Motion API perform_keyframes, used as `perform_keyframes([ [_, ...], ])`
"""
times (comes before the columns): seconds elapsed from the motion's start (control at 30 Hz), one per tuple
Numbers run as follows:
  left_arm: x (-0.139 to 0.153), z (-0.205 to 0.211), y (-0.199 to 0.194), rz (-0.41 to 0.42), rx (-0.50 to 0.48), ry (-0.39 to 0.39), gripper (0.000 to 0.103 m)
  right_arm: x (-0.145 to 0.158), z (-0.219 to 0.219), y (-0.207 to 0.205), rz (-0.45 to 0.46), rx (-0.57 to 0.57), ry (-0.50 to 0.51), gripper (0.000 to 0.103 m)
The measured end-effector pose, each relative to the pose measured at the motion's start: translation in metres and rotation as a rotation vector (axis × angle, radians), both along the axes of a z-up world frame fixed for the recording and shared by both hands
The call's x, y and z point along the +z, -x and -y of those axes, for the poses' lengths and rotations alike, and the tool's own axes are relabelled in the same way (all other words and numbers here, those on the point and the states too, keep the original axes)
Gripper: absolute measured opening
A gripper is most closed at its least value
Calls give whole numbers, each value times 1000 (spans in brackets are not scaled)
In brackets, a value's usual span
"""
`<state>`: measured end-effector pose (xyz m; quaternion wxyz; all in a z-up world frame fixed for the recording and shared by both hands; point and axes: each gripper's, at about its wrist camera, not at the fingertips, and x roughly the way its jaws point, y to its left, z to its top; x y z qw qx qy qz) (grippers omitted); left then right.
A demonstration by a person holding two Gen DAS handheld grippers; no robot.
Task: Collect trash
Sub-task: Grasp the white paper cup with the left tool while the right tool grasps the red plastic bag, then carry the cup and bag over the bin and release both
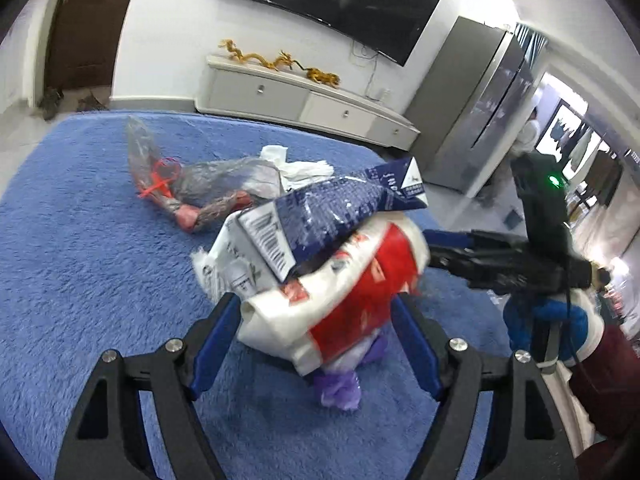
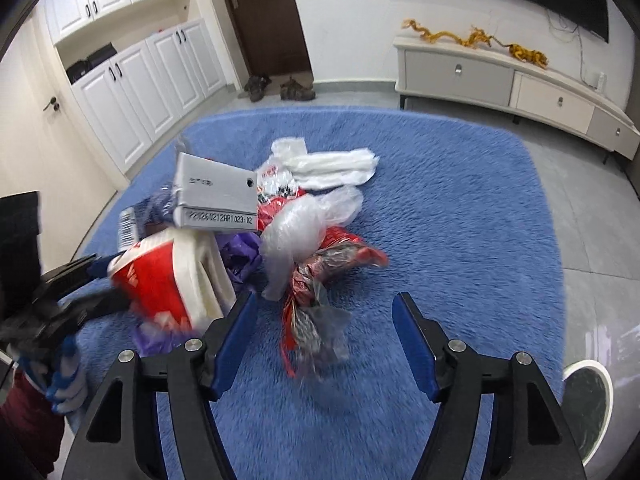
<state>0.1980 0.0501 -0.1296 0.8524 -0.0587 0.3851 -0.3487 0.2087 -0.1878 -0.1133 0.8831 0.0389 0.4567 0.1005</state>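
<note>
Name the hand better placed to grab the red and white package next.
Left, probably. The left gripper already straddles the red and white package, jaws open on either side. The right gripper stands open over the crumpled red wrapper beside it.

two wrist fisheyes, both angled down, close over the blue rug (image 1: pixel 80 260)
both share the trash pile (image 2: pixel 280 232) just ahead of each gripper's fingers, seen from opposite sides

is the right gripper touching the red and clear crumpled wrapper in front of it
Apart. In the right wrist view the right gripper stands open, and blue rug shows between each pad and the crumpled wrapper lying between them.
</note>
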Motion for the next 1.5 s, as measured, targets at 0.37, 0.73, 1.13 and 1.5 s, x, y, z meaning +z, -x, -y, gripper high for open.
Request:
perform_keyframes([
  [0.37,-7,12,4,-56,-17,31,61,-23,12,-14,-57,-4,-53,59],
  [0.73,5,15,47,-35,37,11,43,-20,20,7,-32,5,-48,14],
  [1.13,52,7,89,1,114,38,38,17,74,97,46,-74,-94,14],
  [1.5,98,29,111,44,109,20,37,37,114,171,119,-125,-127,14],
])
